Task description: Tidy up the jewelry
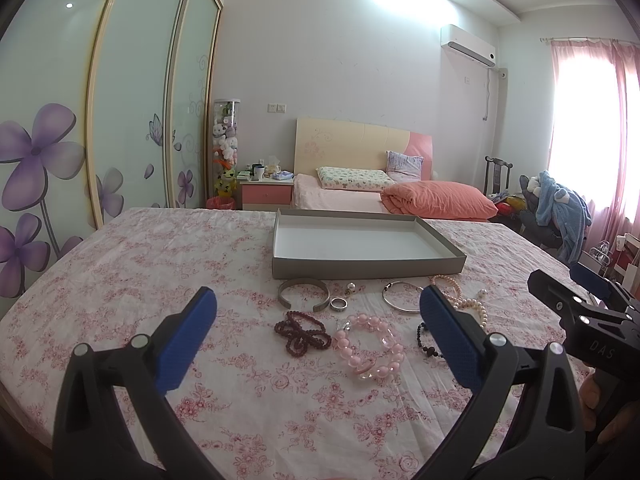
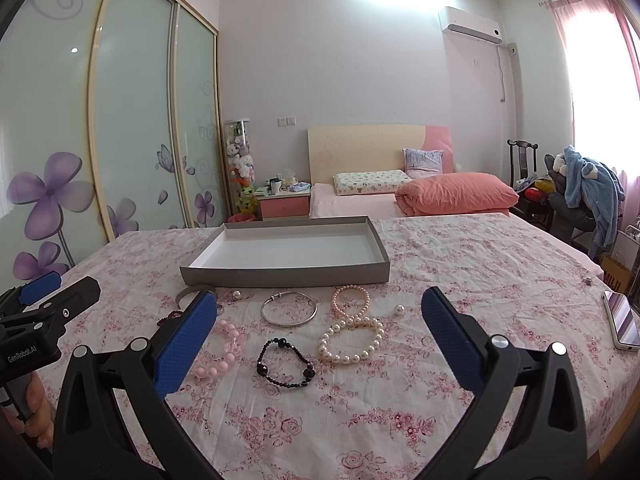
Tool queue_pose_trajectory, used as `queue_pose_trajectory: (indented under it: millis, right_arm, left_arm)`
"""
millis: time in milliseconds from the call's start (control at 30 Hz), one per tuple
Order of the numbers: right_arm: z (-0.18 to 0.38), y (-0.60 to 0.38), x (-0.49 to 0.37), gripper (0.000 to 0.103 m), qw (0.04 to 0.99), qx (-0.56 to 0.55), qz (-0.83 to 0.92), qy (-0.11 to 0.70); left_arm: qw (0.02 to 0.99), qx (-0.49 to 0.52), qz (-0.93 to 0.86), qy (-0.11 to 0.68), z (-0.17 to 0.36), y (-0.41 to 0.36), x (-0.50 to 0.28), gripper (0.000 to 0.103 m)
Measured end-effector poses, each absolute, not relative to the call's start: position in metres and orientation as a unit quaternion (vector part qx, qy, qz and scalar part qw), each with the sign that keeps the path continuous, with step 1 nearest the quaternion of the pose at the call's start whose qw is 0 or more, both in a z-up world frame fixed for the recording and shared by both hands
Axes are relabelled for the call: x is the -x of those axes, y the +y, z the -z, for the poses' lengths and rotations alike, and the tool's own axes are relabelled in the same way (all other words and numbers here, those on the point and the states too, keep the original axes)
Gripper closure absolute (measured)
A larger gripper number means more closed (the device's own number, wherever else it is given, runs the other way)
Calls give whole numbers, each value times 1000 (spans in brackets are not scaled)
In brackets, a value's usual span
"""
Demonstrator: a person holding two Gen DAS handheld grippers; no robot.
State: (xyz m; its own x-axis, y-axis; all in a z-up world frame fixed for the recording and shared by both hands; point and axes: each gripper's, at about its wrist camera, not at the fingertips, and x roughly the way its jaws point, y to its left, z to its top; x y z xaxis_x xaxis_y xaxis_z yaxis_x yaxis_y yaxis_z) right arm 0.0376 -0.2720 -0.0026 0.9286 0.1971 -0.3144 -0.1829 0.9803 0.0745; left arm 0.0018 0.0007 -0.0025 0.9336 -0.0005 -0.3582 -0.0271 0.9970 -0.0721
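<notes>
An empty grey box tray (image 1: 360,268) (image 2: 280,276) with a white inside lies on the floral bedspread. In front of it are spread a silver cuff (image 1: 303,292), a ring (image 1: 339,303), a silver bangle (image 2: 289,308), a dark red bead bracelet (image 1: 302,332), a pink bead bracelet (image 1: 370,348), a black bead bracelet (image 2: 286,364), a white pearl bracelet (image 2: 352,340) and a pink pearl bracelet (image 2: 351,300). My left gripper (image 1: 318,292) hovers open over the left pieces. To its right, my right gripper (image 2: 318,296) is open too. Neither holds anything.
A phone (image 2: 622,320) lies near the bedspread's right edge. Loose pearl earrings (image 2: 398,310) sit among the bracelets. A second bed with an orange quilt (image 2: 460,196) stands behind, a wardrobe (image 1: 132,100) to the left, and a chair with clothes (image 2: 588,200) at the right.
</notes>
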Motion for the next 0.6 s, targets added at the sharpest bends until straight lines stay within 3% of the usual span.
queue_pose_trajectory:
  millis: [600]
  right_arm:
    - [14, -278, -45, 2, 980, -24, -91, 178]
  left_arm:
    - [980, 40, -11, 195, 9, -2, -8, 4]
